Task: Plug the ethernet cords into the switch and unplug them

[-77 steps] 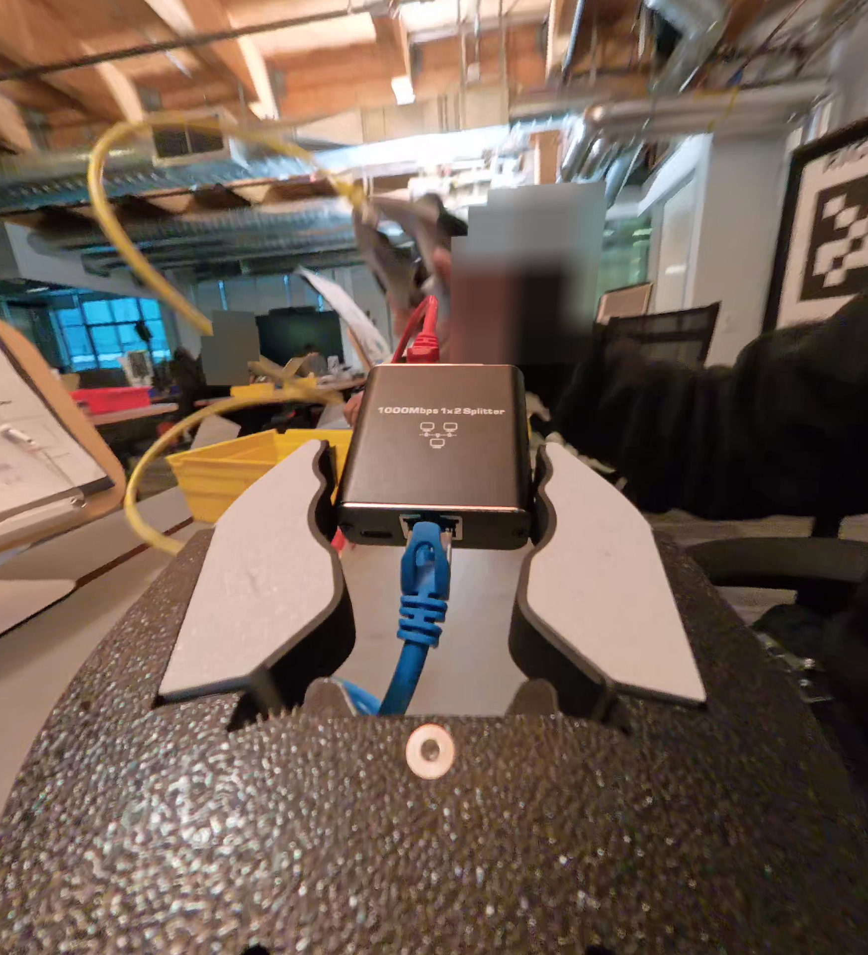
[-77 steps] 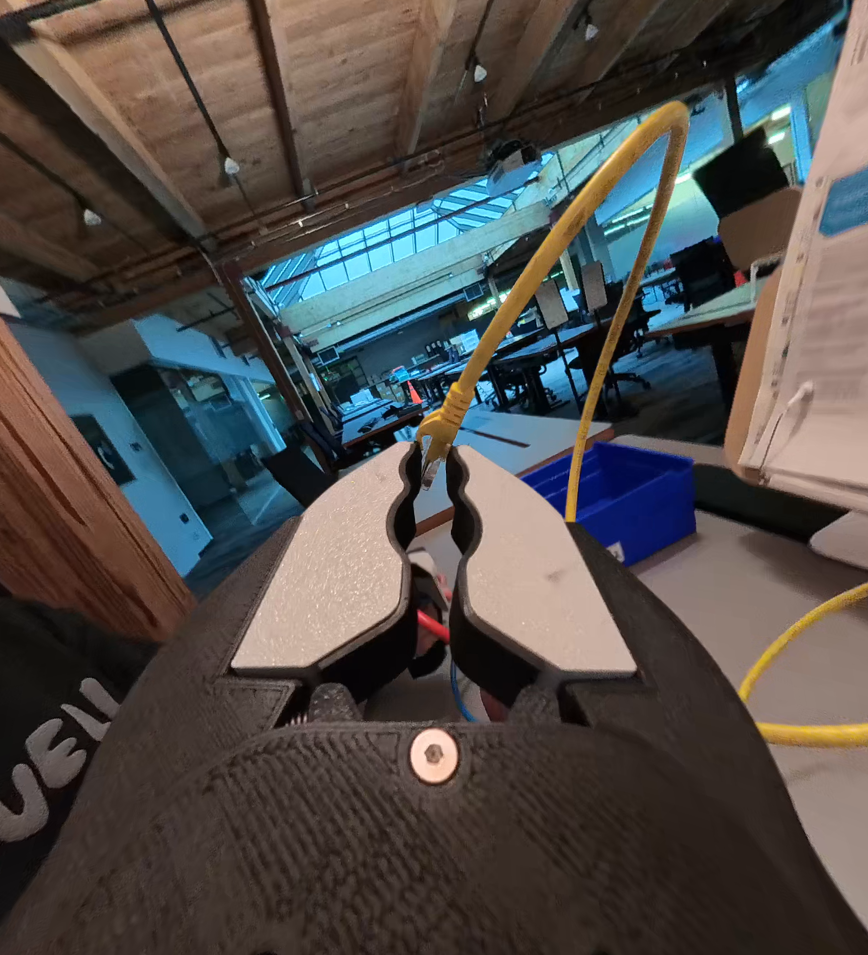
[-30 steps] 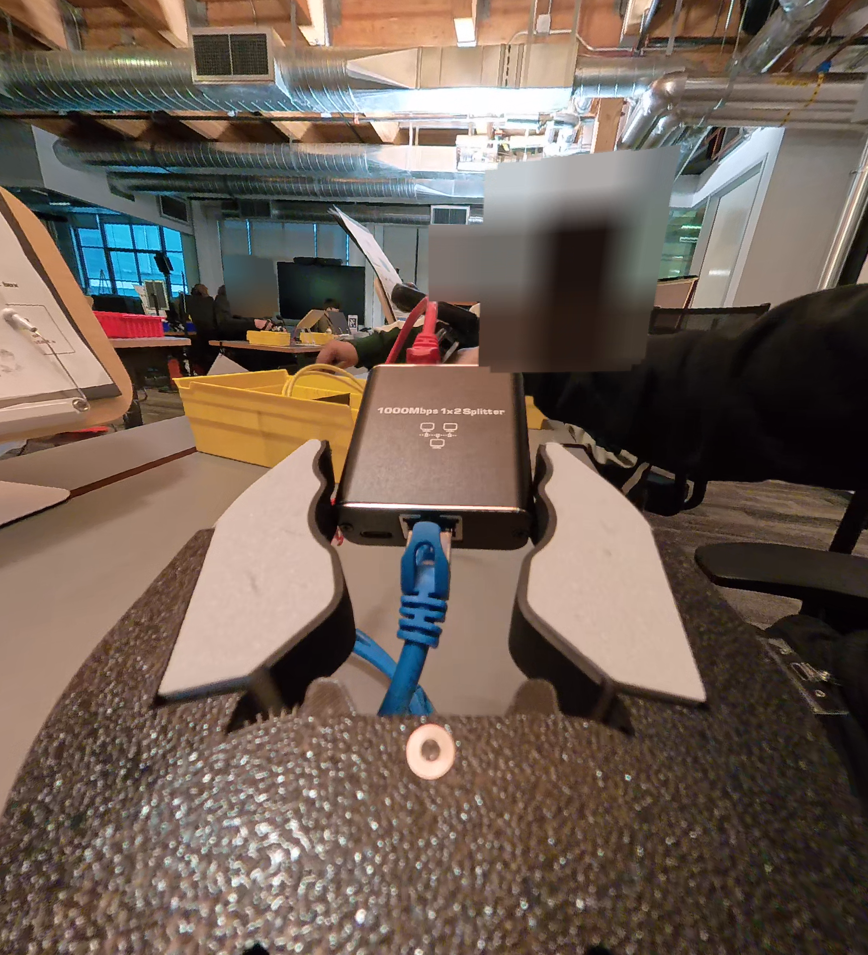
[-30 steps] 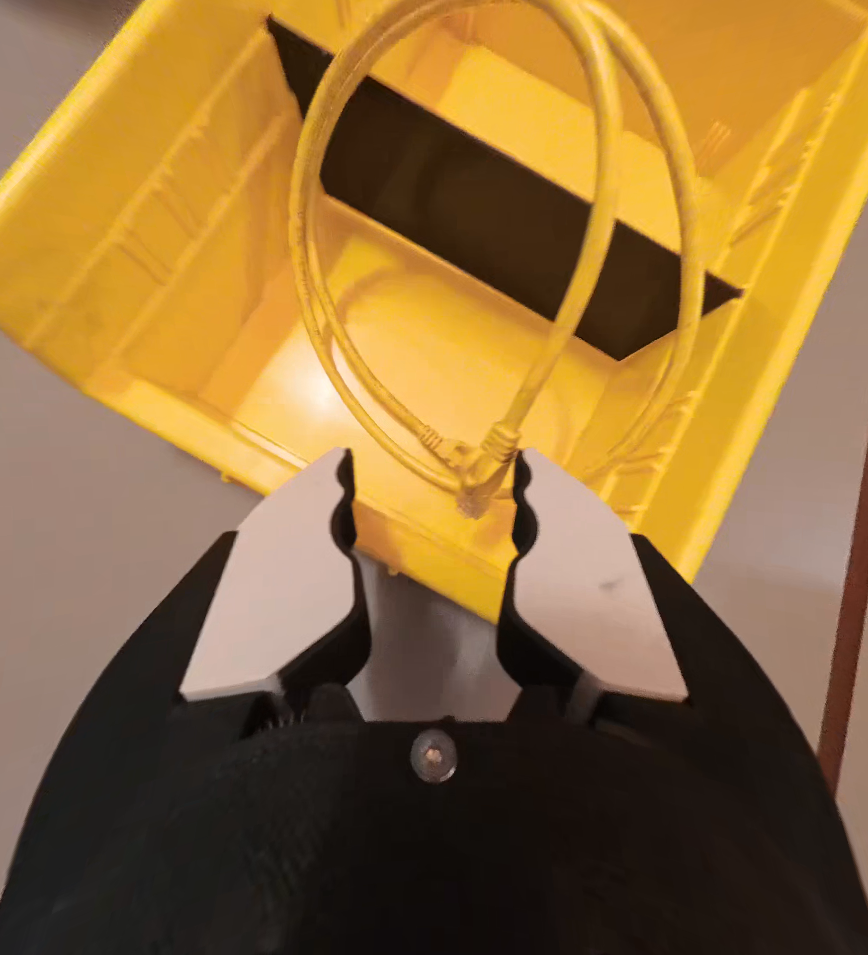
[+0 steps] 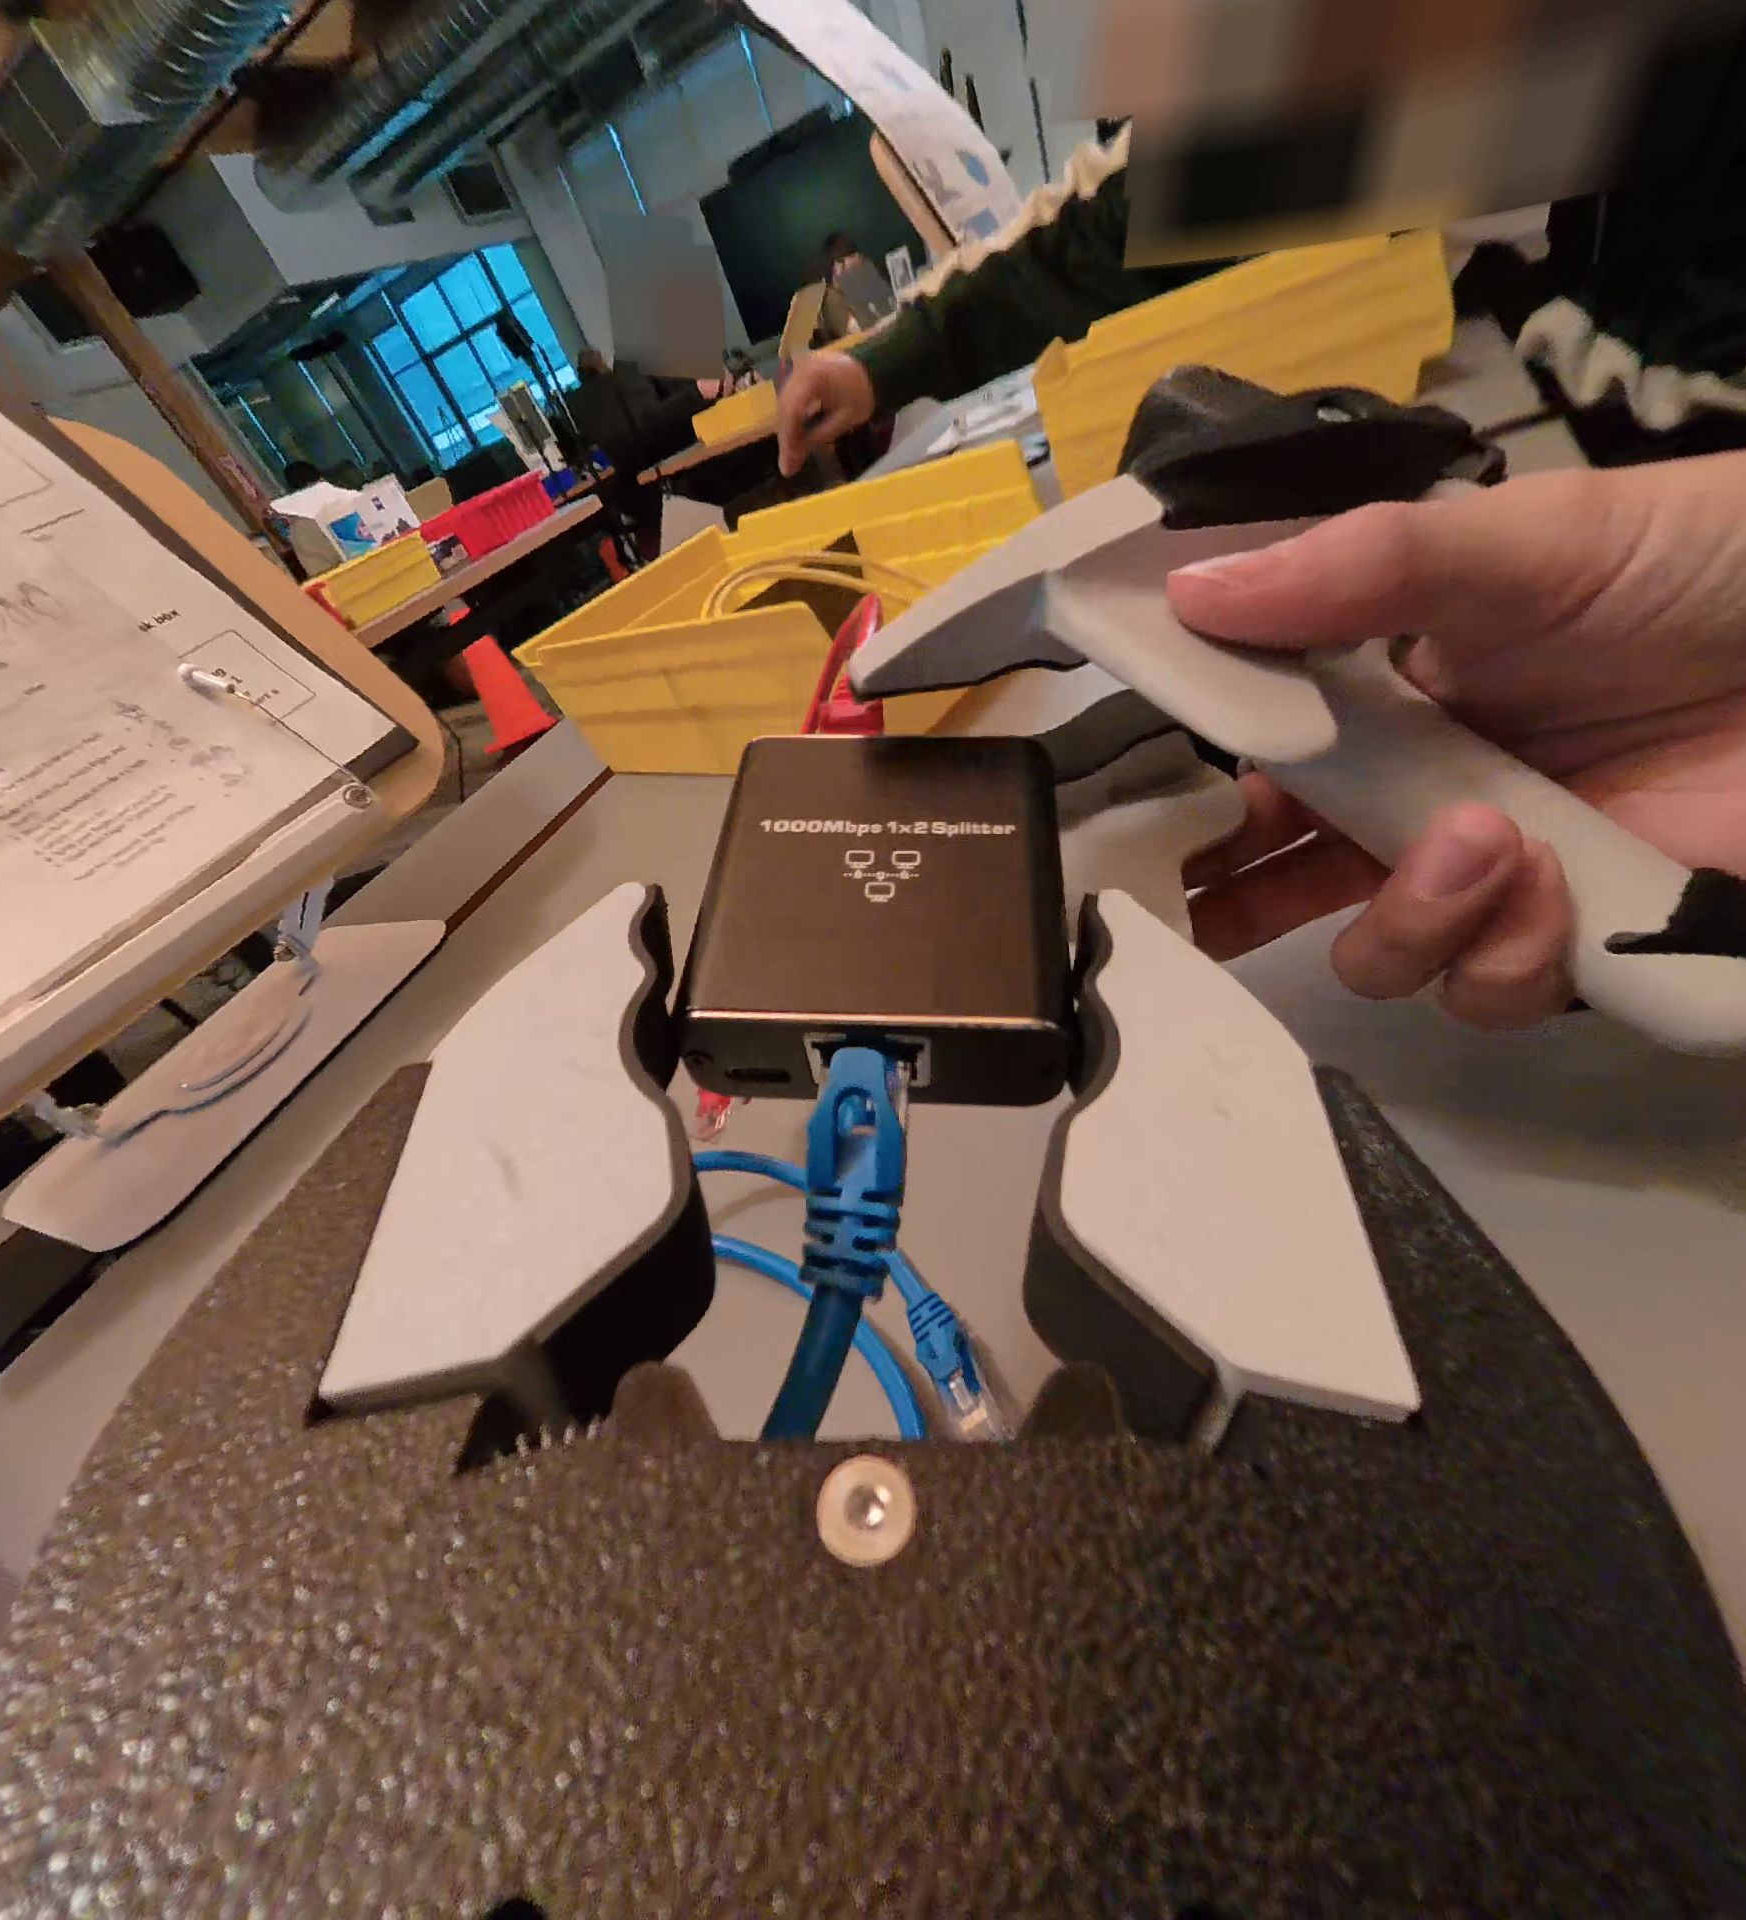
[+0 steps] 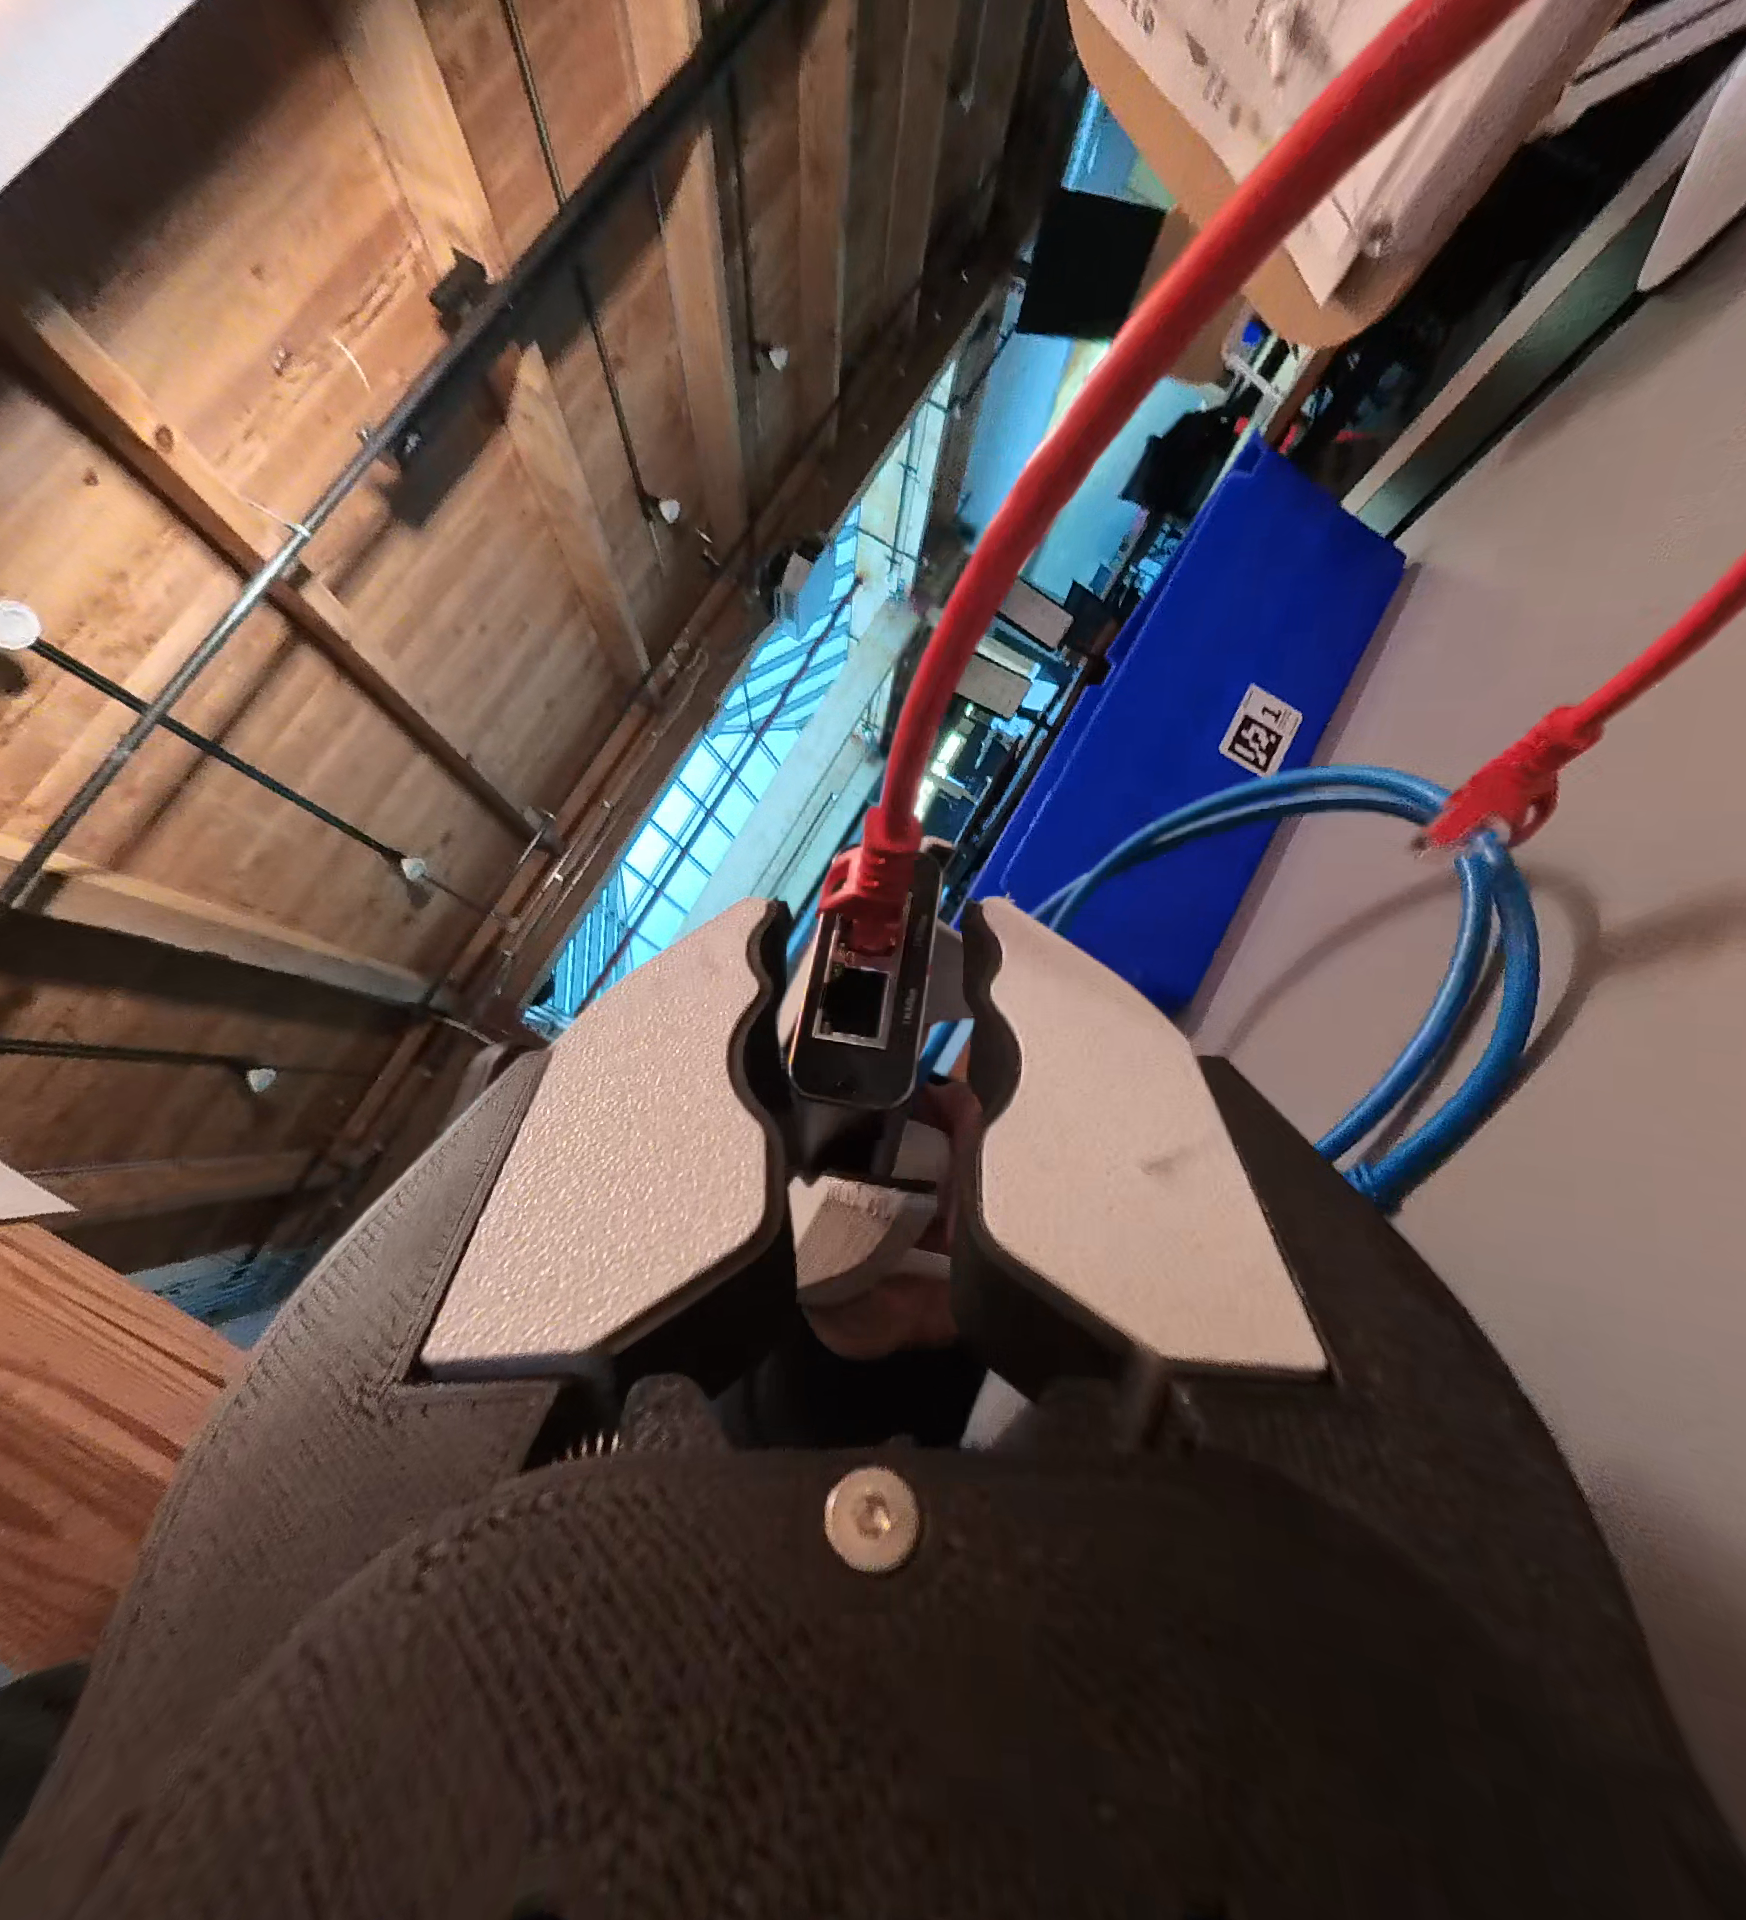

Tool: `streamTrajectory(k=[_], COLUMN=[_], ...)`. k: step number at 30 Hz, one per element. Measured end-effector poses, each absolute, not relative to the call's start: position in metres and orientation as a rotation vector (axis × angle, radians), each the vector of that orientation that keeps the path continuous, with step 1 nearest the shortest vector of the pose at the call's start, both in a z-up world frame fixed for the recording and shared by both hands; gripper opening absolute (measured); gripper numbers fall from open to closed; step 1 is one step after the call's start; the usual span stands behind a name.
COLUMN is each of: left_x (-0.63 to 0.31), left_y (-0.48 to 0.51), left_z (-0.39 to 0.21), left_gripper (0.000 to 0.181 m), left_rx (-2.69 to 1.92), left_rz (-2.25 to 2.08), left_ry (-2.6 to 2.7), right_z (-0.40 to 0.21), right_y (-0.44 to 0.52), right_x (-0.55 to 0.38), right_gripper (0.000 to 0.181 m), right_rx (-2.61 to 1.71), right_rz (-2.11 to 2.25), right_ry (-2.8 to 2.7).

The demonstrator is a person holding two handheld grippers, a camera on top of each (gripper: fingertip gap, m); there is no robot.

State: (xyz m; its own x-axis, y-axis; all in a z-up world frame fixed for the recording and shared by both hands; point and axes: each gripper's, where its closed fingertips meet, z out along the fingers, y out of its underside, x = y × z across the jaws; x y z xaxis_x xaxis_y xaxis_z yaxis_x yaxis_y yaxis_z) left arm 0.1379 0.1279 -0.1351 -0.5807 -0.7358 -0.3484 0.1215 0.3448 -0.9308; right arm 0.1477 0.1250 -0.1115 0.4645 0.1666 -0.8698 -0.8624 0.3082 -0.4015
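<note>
Both wrist views sit close at opposite ends of the switch (image 5: 879, 883), facing each other

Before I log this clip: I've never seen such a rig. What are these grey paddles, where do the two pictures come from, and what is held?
The grey paddles are fingers of hand-held grippers; a camera on each looks forward along them. In the left wrist view, the left gripper is shut on a small black metal switch box above the grey table, with a blue ethernet cord plugged into its near end. A hand holds the right gripper beyond it, near the red ethernet cord. The right wrist view faces the box's far end: the red cord is plugged in beside a vacant port; that gripper is open. A yellow plastic bin sits behind.
</note>
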Motion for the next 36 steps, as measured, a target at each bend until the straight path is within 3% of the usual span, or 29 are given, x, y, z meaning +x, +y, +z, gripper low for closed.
streamTrajectory(k=[3,17,36], left_x=[0.141,0.146,0.153], left_y=[0.123,0.117,0.117], left_z=[-0.139,-0.143,-0.145], left_gripper=[0.074,0.074,0.074], left_rx=[-0.537,-0.585,-0.632], left_rz=[-1.282,-1.271,-1.2], left_ry=[1.815,1.803,1.751], right_z=[-0.117,-0.119,-0.122], right_y=[0.125,0.113,0.114], right_x=[0.149,0.158,0.164], right_gripper=[0.022,0.017,0.012], right_rx=[-1.011,-0.813,-0.878], right_rz=[0.788,0.806,0.728], right_ry=[0.867,0.949,0.874])
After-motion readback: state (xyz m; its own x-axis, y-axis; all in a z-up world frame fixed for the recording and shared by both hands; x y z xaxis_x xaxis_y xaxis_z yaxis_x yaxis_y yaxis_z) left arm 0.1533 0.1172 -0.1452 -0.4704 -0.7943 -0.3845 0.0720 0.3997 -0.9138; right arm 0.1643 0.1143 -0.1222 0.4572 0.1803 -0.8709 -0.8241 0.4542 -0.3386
